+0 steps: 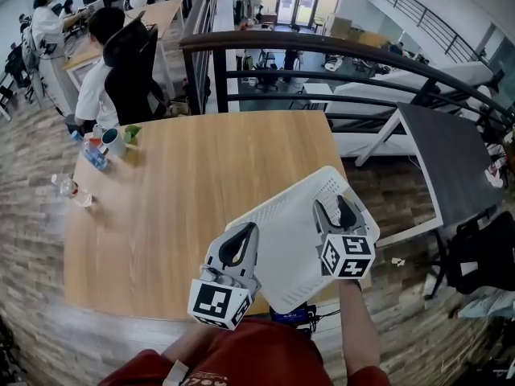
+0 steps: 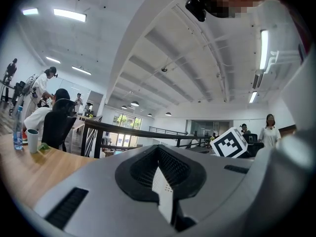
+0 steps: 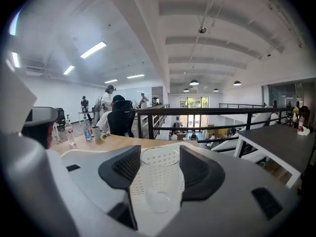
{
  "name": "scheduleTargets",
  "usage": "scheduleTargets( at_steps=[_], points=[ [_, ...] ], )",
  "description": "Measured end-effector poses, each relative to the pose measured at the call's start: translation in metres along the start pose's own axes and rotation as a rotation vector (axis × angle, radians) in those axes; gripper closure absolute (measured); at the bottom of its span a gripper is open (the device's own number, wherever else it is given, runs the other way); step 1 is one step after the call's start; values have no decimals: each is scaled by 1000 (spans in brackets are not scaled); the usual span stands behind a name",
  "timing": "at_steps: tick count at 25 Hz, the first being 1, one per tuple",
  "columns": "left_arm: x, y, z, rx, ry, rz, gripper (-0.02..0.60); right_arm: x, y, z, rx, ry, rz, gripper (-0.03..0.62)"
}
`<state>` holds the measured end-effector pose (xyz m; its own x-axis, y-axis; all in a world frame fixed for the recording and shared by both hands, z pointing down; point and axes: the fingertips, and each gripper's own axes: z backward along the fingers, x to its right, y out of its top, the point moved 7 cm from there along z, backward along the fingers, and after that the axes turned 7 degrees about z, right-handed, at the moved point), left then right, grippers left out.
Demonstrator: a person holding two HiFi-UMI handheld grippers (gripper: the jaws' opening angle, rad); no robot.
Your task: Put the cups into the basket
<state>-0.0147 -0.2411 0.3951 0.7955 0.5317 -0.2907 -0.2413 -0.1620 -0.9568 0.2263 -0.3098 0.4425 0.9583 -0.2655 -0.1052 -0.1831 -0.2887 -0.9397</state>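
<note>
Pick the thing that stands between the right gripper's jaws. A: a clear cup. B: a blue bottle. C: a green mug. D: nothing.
A: the right gripper view shows a clear cup between the right gripper pads, with the white basket behind it.

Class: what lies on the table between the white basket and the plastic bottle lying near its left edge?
Nothing: between the basket and the bottle the table is bare wood, as the head view shows.
</note>
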Motion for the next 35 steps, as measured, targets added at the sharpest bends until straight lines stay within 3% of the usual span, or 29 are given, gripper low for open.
scheduleTargets(
  at_steps=[6, 16, 35],
  points=[
    [-5, -1, 2, 1, 10, 6, 575, 0, -6, -22, -76, 7, 21, 342],
    [-9, -3, 3, -8, 24, 13, 575, 4, -32, -52, -190, -13, -32, 342],
    [-15, -8, 2, -17, 42, 25, 575, 2, -64, -83, -382, 35, 55, 342]
  ],
)
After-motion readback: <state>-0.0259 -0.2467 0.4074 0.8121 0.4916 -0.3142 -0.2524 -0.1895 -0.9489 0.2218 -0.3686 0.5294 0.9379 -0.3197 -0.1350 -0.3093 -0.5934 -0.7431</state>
